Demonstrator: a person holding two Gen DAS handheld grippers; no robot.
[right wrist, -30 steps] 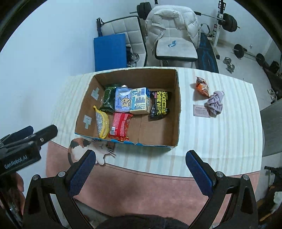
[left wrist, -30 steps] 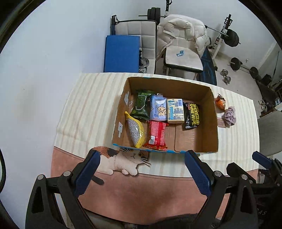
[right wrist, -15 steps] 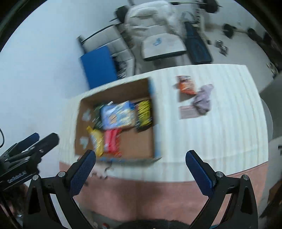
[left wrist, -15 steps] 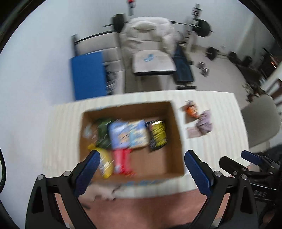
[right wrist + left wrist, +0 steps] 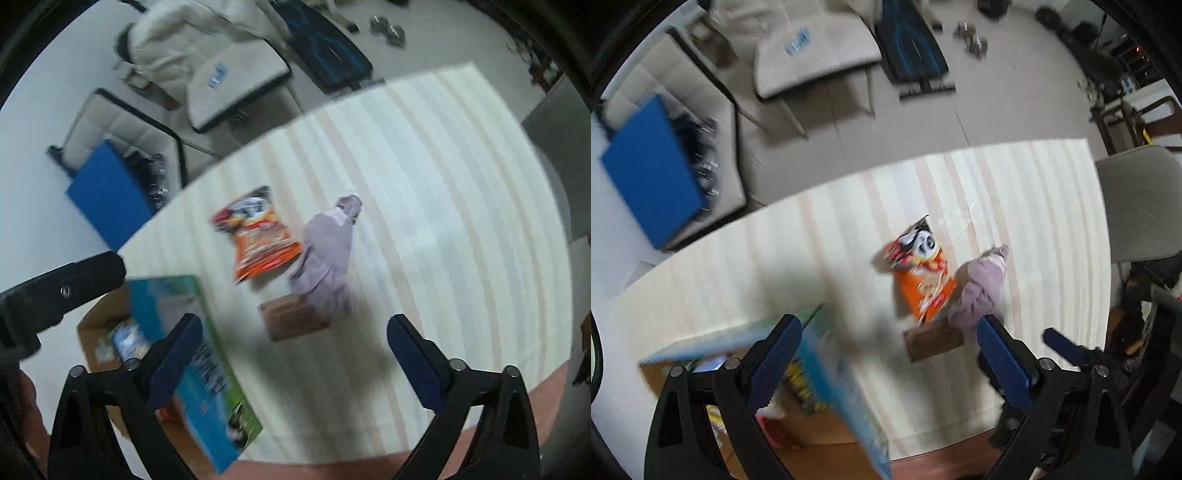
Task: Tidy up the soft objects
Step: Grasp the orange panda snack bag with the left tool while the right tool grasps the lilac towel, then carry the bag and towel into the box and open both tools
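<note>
- The striped bench [image 5: 424,192] has its widest bare stretch to the right of the orange snack bag [image 5: 258,232]; behind the bag the bench's far edge drops off to the floor.
- Just right of the orange snack bag and touching it lies a crumpled lilac cloth [image 5: 327,258]; a flat brown card [image 5: 293,319] sits on the near side of the bag, partly under the cloth.
- Left of the bag stands the cardboard box [image 5: 92,332], its printed blue-green flap [image 5: 192,373] raised toward the bag.
- The right claw [image 5: 295,354] stands wide with nothing between its fingers; its jaws have just been closing a little. The card sits between its blue pads [image 5: 417,354] in the view, untouched.
- The left claw [image 5: 890,362] is also spread wide and empty.
- The left view looks into the box at yellow and red packets [image 5: 790,398]; the right view shows only a blue packet.
- The right view catches the left claw's black body at its left edge; the left view shows the right claw's blue tip at lower right.
- Both views are motion-blurred, so print on the packets cannot be read, and the box is cut off by the claw arms.
</note>
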